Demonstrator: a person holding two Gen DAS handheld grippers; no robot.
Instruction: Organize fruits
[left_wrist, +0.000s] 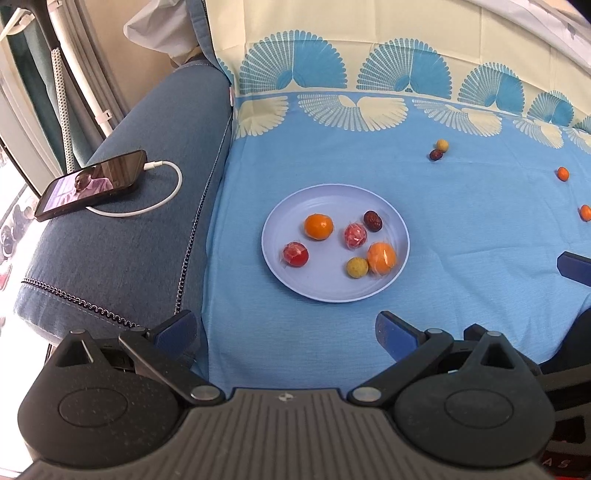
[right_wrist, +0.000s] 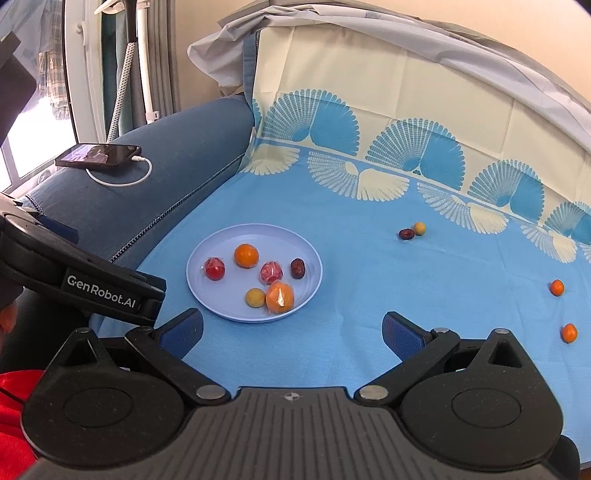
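A pale lilac plate (left_wrist: 288, 280) sits on the blue cloth (left_wrist: 461, 229) with its fan-shaped border, and six pieces of fruit lie on it: a bare orange (left_wrist: 318, 226) toward the far side, a dark red date (left_wrist: 372, 220) to its right, a red fruit in clear wrap (left_wrist: 355, 235) near the middle, another wrapped red fruit (left_wrist: 295, 254) at the left, a small yellow fruit (left_wrist: 357, 267) at the near side, and touching it a wrapped orange (left_wrist: 381, 257). Four pieces lie off the plate on the cloth: a second dark date (right_wrist: 406, 233) touching a second small yellow fruit (right_wrist: 419, 228) well beyond the plate, and two small oranges, one farther (right_wrist: 556, 287) and one nearer (right_wrist: 569, 332), well apart from the plate at the right. The left gripper (left_wrist: 283, 332) is held above the cloth just short of the plate, its blue-padded fingers spread wide with nothing between them. The right gripper (right_wrist: 291, 330) is likewise wide apart and empty, over bare cloth to the right of the plate. On the blue sofa arm (left_wrist: 122, 251) to the left a phone (left_wrist: 90, 184) lies with its screen lit, a white charging cable (left_wrist: 162, 192) looping from it.
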